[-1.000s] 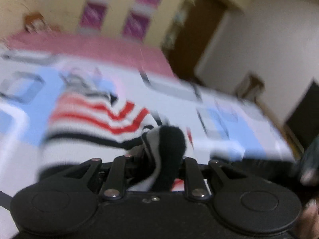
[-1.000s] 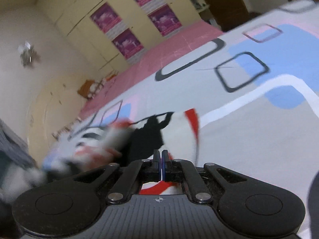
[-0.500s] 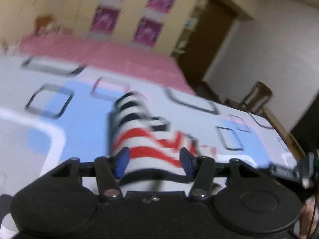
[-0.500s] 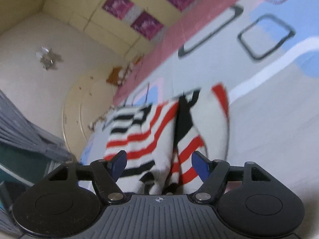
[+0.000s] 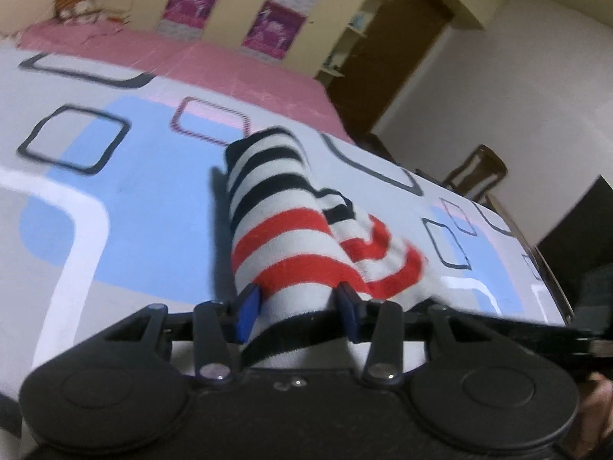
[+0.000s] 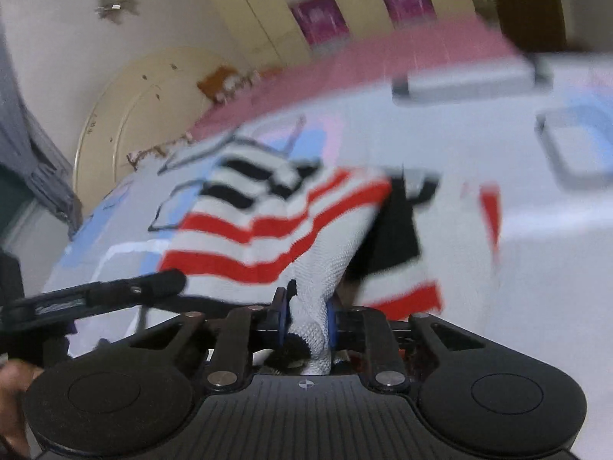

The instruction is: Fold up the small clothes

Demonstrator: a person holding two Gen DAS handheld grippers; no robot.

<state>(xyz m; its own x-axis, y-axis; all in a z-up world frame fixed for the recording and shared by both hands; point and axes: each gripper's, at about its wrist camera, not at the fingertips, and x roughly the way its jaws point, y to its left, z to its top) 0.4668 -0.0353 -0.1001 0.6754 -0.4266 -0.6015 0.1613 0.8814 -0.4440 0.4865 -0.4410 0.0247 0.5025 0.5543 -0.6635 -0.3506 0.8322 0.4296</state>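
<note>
A small striped knit garment (image 5: 283, 230), white with red and black bands, lies bunched on the patterned bedspread (image 5: 95, 191). My left gripper (image 5: 297, 308) is open, its blue-padded fingers either side of the garment's near hem. In the right wrist view the same garment (image 6: 268, 226) spreads ahead, blurred. My right gripper (image 6: 306, 316) is shut on a bunch of its white knit. The left gripper's arm (image 6: 95, 295) shows at the left of that view.
The bedspread has blue patches and black square outlines, with a pink sheet (image 5: 191, 61) behind. A wardrobe with purple posters (image 5: 268, 19) and a brown door (image 5: 398, 50) stand beyond. A wooden chair (image 5: 479, 172) is beside the bed at the right.
Both grippers opened half a second ago. Since then the right gripper has closed on the garment's white knit, and the left gripper stays open around the hem.
</note>
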